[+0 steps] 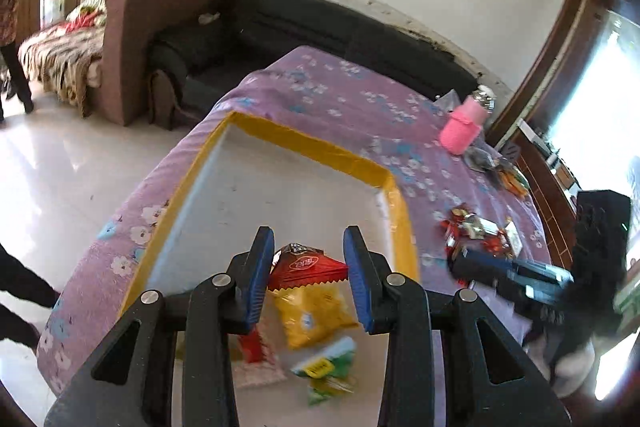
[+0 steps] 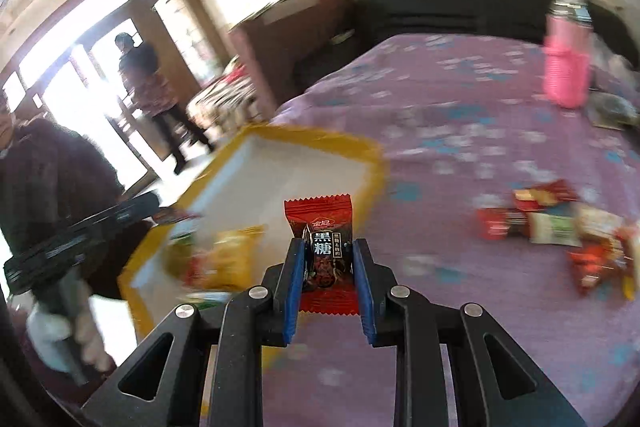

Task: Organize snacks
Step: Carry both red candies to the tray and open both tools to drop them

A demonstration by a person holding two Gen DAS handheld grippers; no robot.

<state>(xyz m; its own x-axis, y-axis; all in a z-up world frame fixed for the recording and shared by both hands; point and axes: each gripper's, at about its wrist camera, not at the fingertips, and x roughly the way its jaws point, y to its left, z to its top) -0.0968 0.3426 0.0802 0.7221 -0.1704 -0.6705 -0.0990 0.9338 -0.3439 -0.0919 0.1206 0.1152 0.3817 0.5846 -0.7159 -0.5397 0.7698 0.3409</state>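
My left gripper [image 1: 309, 235] hangs over a white tray with a yellow rim [image 1: 308, 143], its blue pads shut on a red snack packet [image 1: 308, 269]. Below it in the tray lie a yellow packet [image 1: 316, 315], a green one [image 1: 328, 367] and a red one [image 1: 254, 345]. My right gripper [image 2: 330, 245] is shut on a red and black candy packet [image 2: 324, 251], held upright just off the tray's near right corner [image 2: 372, 163]. From the left wrist view the right gripper [image 1: 460, 263] shows blurred beside a pile of loose snacks [image 1: 480, 231].
The purple flowered cloth [image 2: 460, 107] covers the table. A pink bottle [image 2: 566, 67] stands at its far right and more packets [image 2: 560, 227] lie on the right. A black sofa [image 1: 320, 23] stands behind. One person [image 2: 152, 87] stands by the door.
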